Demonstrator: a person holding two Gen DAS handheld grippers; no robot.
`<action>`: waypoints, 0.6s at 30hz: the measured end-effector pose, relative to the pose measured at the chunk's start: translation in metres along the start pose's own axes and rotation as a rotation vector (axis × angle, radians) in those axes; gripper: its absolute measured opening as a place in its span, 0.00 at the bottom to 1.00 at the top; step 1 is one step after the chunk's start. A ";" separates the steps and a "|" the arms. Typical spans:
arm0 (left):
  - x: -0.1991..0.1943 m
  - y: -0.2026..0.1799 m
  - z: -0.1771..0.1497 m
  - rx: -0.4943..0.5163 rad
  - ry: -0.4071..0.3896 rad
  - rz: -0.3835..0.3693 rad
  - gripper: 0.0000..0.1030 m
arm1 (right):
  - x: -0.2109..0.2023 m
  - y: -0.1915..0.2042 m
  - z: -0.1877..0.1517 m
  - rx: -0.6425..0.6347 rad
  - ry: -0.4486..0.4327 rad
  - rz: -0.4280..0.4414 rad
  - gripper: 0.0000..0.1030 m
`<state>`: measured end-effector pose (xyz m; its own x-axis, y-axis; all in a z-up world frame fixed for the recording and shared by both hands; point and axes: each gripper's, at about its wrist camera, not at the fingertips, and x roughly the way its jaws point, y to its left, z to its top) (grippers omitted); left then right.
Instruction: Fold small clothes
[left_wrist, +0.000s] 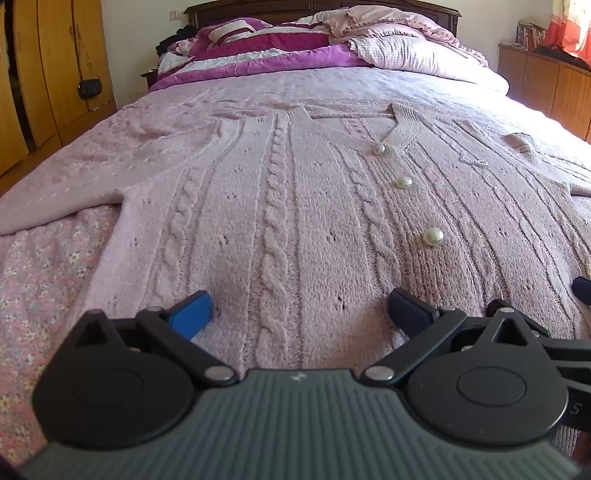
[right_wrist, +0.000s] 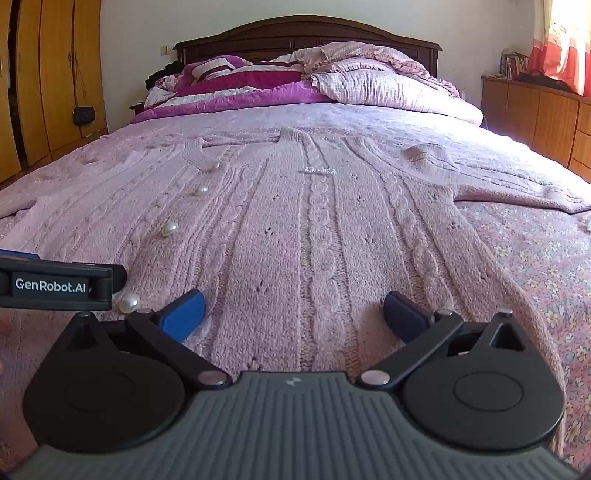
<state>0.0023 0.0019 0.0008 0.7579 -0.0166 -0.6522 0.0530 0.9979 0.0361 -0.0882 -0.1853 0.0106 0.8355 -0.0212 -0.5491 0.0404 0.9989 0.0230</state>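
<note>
A pink cable-knit cardigan (left_wrist: 295, 206) with pearl buttons (left_wrist: 433, 236) lies flat and face up on the bed, sleeves spread to both sides. My left gripper (left_wrist: 300, 314) hovers open just over its hem, left of the button row, with only knit between the blue fingers. My right gripper (right_wrist: 293, 314) is open over the hem's right half of the same cardigan (right_wrist: 332, 229), nothing held. The left gripper's arm (right_wrist: 55, 284) shows at the left edge of the right wrist view, beside a pearl button (right_wrist: 129, 302).
A floral pink bedspread (right_wrist: 535, 266) covers the bed. Piled quilts and pillows (left_wrist: 314, 48) lie by the dark headboard (right_wrist: 306, 33). Wooden wardrobes (left_wrist: 48, 74) stand on the left, low wooden cabinets (right_wrist: 535, 110) on the right under a window.
</note>
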 end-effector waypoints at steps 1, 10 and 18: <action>0.000 0.001 0.001 0.000 -0.002 0.000 1.00 | 0.000 0.000 0.000 0.002 0.003 0.001 1.00; -0.001 -0.001 -0.004 0.005 -0.027 0.006 1.00 | -0.001 0.001 -0.004 -0.002 -0.010 0.001 1.00; -0.001 0.000 -0.005 0.010 -0.039 -0.001 1.00 | -0.001 0.000 -0.004 -0.003 -0.014 -0.002 1.00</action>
<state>-0.0021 0.0027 -0.0024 0.7826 -0.0198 -0.6222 0.0596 0.9973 0.0433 -0.0908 -0.1849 0.0079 0.8427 -0.0232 -0.5378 0.0400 0.9990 0.0196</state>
